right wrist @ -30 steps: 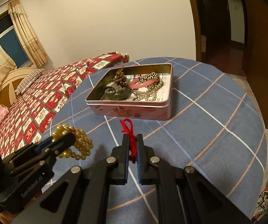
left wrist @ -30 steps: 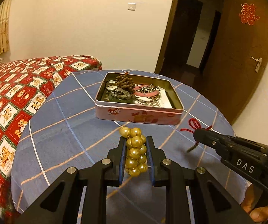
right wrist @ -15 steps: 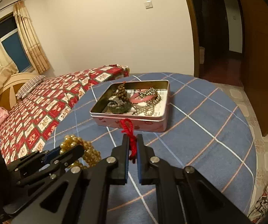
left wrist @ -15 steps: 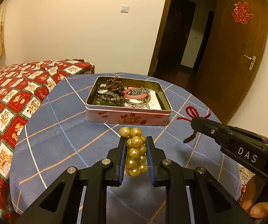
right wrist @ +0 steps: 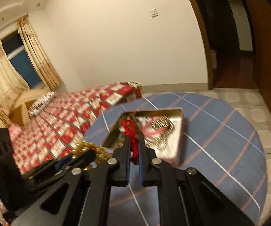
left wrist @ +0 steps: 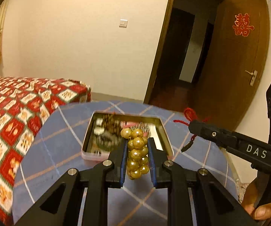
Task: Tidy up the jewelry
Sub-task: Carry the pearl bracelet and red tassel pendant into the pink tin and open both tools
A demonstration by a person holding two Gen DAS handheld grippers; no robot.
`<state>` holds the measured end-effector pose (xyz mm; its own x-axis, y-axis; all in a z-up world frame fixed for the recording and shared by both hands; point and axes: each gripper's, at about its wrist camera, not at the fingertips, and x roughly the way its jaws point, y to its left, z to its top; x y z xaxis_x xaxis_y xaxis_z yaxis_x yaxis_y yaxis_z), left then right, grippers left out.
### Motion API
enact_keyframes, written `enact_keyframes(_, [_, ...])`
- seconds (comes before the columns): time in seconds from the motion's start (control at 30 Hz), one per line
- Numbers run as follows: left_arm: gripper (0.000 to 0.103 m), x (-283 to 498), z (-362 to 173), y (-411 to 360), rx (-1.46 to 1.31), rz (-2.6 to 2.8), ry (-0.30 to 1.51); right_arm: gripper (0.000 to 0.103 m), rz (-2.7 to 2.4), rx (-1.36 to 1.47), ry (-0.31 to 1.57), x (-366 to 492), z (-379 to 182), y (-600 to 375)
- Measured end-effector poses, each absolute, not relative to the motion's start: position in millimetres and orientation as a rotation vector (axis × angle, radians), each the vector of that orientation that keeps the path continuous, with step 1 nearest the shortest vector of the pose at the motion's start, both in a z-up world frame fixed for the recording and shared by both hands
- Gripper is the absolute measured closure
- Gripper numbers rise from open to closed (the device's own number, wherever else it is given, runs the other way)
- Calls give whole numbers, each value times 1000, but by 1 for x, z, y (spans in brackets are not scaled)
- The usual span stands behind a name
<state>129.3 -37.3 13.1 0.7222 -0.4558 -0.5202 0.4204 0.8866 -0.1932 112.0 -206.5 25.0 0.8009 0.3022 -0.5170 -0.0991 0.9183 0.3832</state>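
Evidently we carry both pieces clear of the tabletop so they can be set into the open tin, which sits toward the far edge and already holds jewelry. Our left claw is clamped on the gold bead bracelet, gripped across its bunched strand so the beads cannot slip, just short of the tin's near wall. Our right claw is pinched tight on the thin red cord, whose knotted loop stands out beyond the tips, in line with the tin, ready for a drop.
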Motion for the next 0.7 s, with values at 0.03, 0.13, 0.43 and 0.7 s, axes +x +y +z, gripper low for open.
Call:
enact_keyframes(0.03, [83,137,16,-40,-61,-485,583,93,220,360,605,117,26,-209])
enact_keyframes(0.13, [83,153,19,-47,-51,-490,575,93,208,371,599,133,30,-213])
enact_keyframes(0.43, [83,199,-12,-72,-38,-502,642,93,133,321,680,182,-1,-213])
enact_keyframes(0.7, [83,221,-38,-85,18,-471,691,93,85,308,754,206,-33,-219])
